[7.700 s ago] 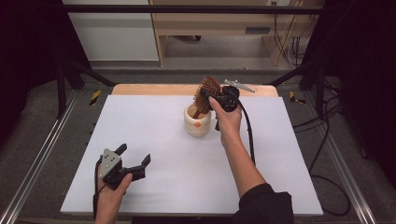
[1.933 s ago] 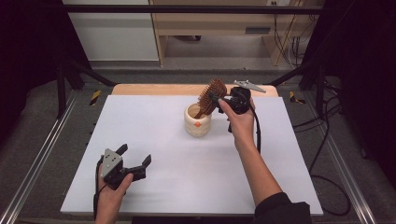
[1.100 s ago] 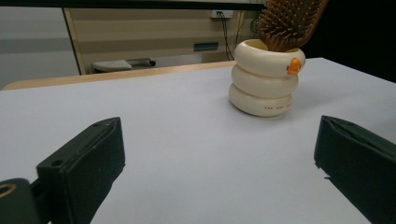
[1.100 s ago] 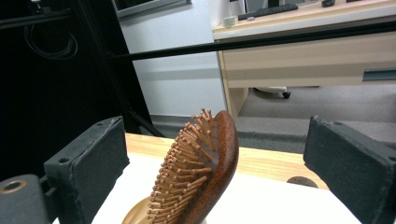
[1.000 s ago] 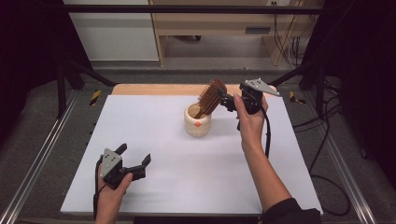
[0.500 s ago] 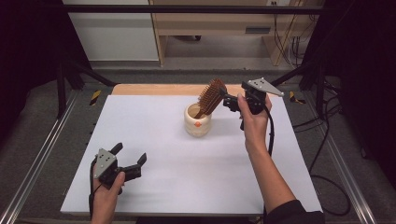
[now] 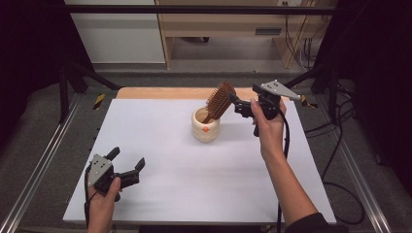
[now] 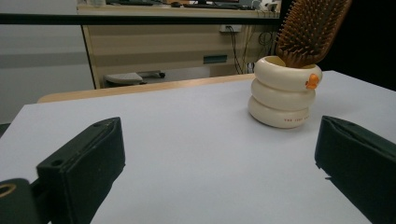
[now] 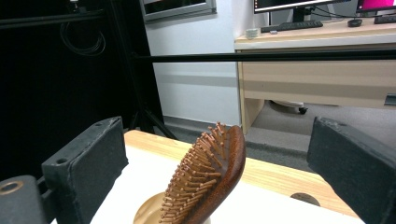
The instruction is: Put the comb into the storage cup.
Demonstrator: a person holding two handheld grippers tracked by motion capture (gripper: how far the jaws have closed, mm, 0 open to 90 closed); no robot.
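Right gripper (image 7: 236, 104): your jaws stand wide apart, empty, raised just beside the hairbrush (image 7: 218, 101) | hairbrush: handle down in the cream cup (image 7: 205, 127), head leaning toward your right gripper | left gripper (image 7: 127, 167): spread wide, empty, low over the white table (image 7: 194, 184), well apart from the cup

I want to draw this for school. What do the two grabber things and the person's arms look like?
Each hand holds black tongs: the left tongs and the right tongs. Each has two blocky black jaws and a grey three-cornered plate on top. A black cable trails from the right one along the arm. A dark sleeve covers the right upper arm; the forearms are bare.
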